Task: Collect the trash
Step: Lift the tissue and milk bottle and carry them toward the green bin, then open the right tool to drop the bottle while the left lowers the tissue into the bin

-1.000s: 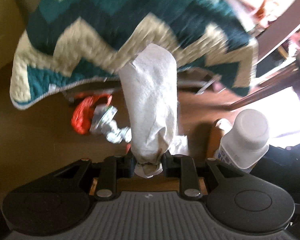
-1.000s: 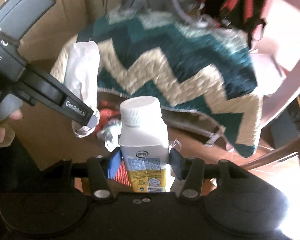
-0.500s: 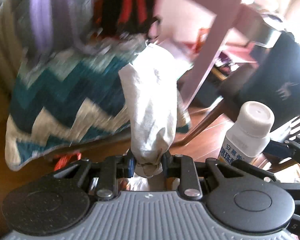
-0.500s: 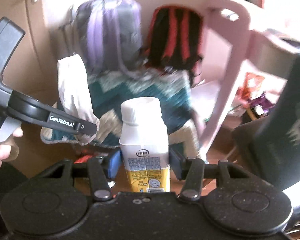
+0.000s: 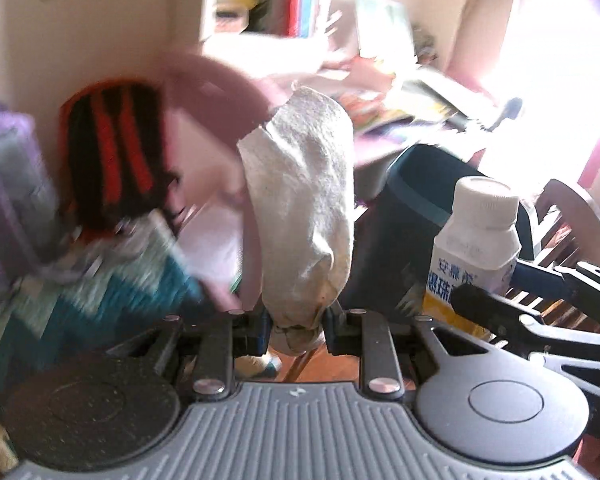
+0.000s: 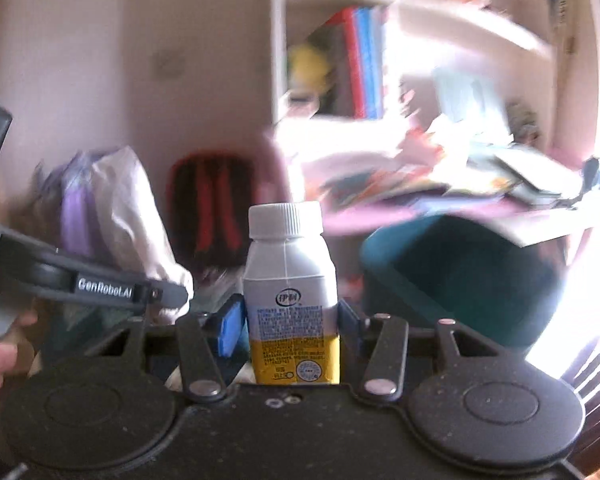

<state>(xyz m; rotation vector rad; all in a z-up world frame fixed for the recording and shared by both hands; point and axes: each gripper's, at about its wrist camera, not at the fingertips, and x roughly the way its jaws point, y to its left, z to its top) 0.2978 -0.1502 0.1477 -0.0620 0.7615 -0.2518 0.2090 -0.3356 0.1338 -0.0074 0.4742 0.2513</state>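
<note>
- My left gripper (image 5: 296,330) is closed narrow on the bottom end of a crumpled white paper towel (image 5: 300,208); only that lower wad sits between the pads, and the rest stands up loose above them; I judge a quick swing could let the soft paper slide out or tear at the pinch
- My right gripper (image 6: 290,330) holds a small white milk bottle (image 6: 288,292) upright by its yellow-labelled base, jaws fairly wide around it; the grip is low and the capped top stands free, so I think a tilt could lever the bottle over and out
- From the left wrist view the bottle (image 5: 476,248) and the right gripper's fingers (image 5: 500,312) sit just beside my left gripper; carried this near, the two could knock together and jar either load
- A dark teal bin (image 6: 456,272) stands ahead to the right, under the edge of a cluttered pink bench (image 6: 512,208); it looks the likely drop, but the views are blurred; I could misjudge the rim, clip the bench edge, or release short and drop trash on the floor
</note>
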